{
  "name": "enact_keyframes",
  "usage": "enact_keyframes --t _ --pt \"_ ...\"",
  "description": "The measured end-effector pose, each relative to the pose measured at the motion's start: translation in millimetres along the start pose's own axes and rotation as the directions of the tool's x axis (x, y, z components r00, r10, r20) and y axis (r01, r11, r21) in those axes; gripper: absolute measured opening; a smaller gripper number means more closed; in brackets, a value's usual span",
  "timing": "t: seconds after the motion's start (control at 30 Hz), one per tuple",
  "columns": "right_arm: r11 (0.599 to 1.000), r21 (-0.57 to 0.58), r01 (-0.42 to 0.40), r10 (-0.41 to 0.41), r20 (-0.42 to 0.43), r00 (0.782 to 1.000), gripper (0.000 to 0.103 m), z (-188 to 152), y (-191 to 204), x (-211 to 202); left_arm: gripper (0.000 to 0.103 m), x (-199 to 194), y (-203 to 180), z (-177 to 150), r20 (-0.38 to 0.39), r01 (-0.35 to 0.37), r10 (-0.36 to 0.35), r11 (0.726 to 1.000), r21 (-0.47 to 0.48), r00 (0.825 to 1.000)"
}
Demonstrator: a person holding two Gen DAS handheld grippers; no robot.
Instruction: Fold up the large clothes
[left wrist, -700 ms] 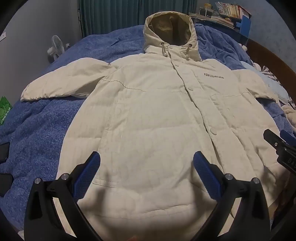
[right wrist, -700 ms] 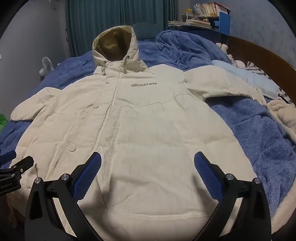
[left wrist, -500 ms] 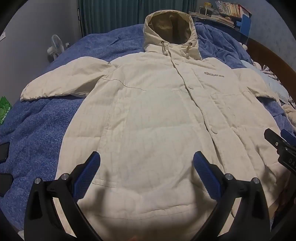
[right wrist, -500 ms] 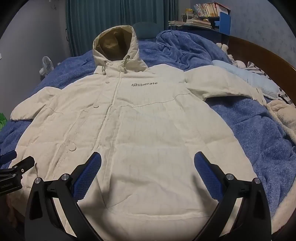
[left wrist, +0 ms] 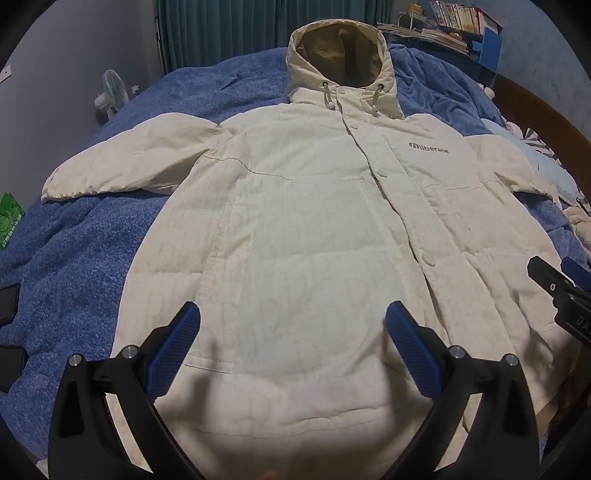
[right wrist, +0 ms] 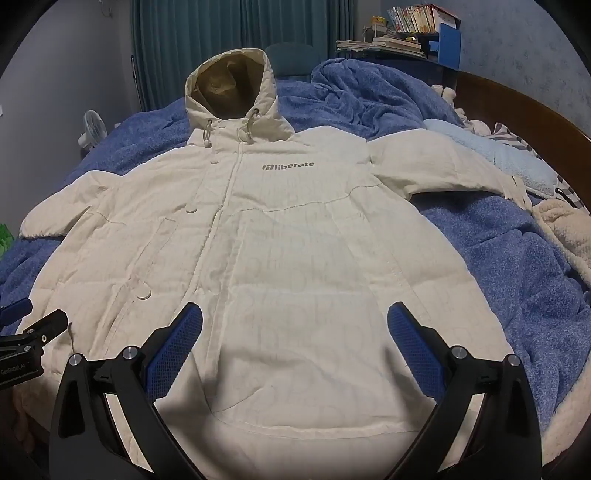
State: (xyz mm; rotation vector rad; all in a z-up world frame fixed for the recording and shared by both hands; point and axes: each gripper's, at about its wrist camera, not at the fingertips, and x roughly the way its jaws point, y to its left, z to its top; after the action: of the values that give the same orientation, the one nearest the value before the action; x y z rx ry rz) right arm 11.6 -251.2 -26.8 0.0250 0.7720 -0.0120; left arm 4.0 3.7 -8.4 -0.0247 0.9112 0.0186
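Observation:
A cream hooded padded coat (left wrist: 314,229) lies flat, front up, on a blue blanket, hood away from me and both sleeves spread out; it also shows in the right wrist view (right wrist: 280,236). My left gripper (left wrist: 293,317) is open and empty, hovering above the coat's lower left part near the hem. My right gripper (right wrist: 295,317) is open and empty above the lower right part. Each gripper shows at the edge of the other's view: the right one (left wrist: 565,291) and the left one (right wrist: 26,332).
The blue blanket (left wrist: 92,251) covers the bed. A wooden headboard (right wrist: 535,110) runs along the right, with a light blue pillow (right wrist: 491,155) and cream fleece (right wrist: 565,232). A small fan (left wrist: 110,92) stands at the left. Books (right wrist: 406,22) sit on a far shelf.
Almost nothing has changed; both grippers stay open and hover in nearly the same place over the coat's hem.

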Motion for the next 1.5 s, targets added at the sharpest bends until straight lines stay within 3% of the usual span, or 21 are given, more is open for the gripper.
enact_keyframes --t 1.5 --pt "1.000 -0.002 0.001 -0.001 -0.002 1.000 0.097 2.6 2.5 -1.0 0.097 -5.3 -2.7 1.9 -0.006 -0.003 0.003 1.000 -0.001 1.000"
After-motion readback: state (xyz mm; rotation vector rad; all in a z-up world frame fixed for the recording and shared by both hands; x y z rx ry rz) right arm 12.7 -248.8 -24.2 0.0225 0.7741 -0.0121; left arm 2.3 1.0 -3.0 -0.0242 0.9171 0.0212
